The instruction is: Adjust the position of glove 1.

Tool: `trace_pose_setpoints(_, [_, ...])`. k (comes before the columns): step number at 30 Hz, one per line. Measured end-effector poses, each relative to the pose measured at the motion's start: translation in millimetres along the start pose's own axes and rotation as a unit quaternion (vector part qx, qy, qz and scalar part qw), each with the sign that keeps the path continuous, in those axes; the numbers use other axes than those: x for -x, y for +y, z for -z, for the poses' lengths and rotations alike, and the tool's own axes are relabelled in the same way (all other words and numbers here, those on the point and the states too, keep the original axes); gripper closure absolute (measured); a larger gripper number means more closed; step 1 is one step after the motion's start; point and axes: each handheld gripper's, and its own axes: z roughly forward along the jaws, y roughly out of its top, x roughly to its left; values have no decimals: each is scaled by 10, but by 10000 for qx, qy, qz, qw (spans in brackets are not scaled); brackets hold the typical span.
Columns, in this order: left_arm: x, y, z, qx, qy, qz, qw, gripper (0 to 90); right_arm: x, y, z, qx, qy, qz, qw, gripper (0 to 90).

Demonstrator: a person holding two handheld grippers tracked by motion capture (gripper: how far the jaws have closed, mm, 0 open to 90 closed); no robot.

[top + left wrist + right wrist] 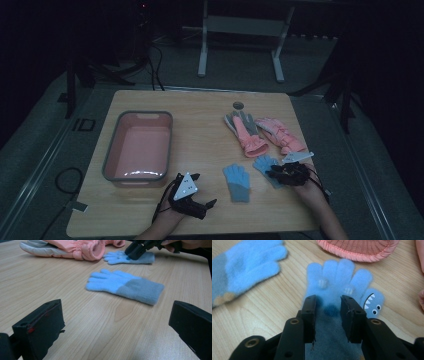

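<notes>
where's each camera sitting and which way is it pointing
High view: above the person's side of the table, looking forward and down; both forearms come in from the bottom, left gripper and right gripper.
Left gripper view: rides the left gripper, low over the wood, looking between its wide-apart jaws at the nearer blue glove.
Right gripper view: rides the right gripper, looking down at the shark-face blue glove between its jaws.
Shared: both blue gloves and the pink gloves appear in all three.
</notes>
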Motion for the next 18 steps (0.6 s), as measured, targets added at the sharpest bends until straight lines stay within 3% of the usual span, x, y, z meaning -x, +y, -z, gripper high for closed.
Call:
trace_pose_setpoints(5, [1, 0, -1, -5, 6, 1, 10000, 0, -27, -23, 4, 75, -114, -186, 9997, 817])
trace_pose_setpoints(11, [0, 1, -2, -11, 14, 4, 10000, 0, -149, -8, 12, 5, -423, -513, 9978, 857])
trace_pose_setpoints(16, [0, 1, -2, -11, 18, -10, 10000, 0, -289, 50, 158, 135, -788, -985, 9919, 865])
trace_pose_setpoints(18, [0, 1, -2, -8, 22, 3, 10000, 0, -354, 97, 265, 249, -829, -1198, 9890, 866])
